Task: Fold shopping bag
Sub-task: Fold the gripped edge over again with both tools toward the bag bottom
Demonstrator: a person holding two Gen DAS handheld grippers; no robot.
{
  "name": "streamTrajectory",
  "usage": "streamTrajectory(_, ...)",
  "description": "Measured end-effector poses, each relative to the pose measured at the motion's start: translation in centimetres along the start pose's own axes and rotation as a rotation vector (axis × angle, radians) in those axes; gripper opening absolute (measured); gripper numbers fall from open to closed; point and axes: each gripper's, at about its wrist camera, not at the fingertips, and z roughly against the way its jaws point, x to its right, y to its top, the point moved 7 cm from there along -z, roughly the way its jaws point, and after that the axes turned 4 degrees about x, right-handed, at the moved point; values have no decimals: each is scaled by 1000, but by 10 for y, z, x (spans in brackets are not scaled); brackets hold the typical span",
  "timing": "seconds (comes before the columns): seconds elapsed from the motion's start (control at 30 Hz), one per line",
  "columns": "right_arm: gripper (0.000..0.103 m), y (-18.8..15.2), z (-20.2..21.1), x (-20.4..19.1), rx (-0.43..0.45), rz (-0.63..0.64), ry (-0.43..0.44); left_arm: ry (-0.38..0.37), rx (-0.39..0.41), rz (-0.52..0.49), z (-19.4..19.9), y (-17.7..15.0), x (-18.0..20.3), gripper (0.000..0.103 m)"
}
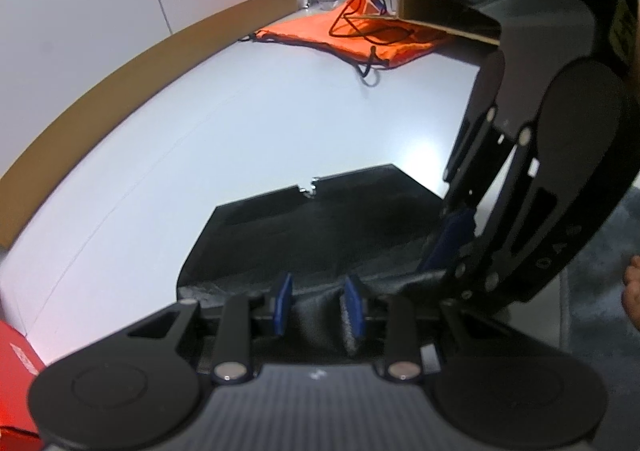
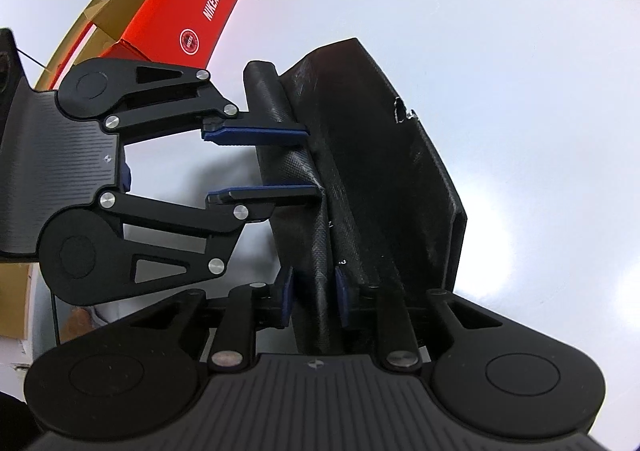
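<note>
While the flat black woven-plastic shopping bag (image 2: 384, 171) lies on the white table (image 2: 520, 71), its near edge is raised into a loose ridge, and both hand-held grippers stand at that ridge. The left gripper (image 1: 318, 305) has its blue pads a little apart with a fold of bag between them; whether the pads press on it cannot be told. The right gripper (image 2: 314, 297), just beside it along the same edge, straddles a fold likewise; contact cannot be told there either. Risk: a shallow or uneven bite may let the stiff fabric slip out during the fold-over, giving a skewed crease. The red cardboard box (image 2: 188, 19), well beyond the bag's far end, is no obstruction.
</note>
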Motion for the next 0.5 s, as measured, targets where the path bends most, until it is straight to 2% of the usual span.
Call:
streamTrajectory(0.3,31,-13,-5,-27,8,74,-31,-14,-23,79,11,-18,-8,30)
streamTrajectory(0.5,32,-15,-7,-34,27,57,-45,-16,-32,139,21,-28,-12,30)
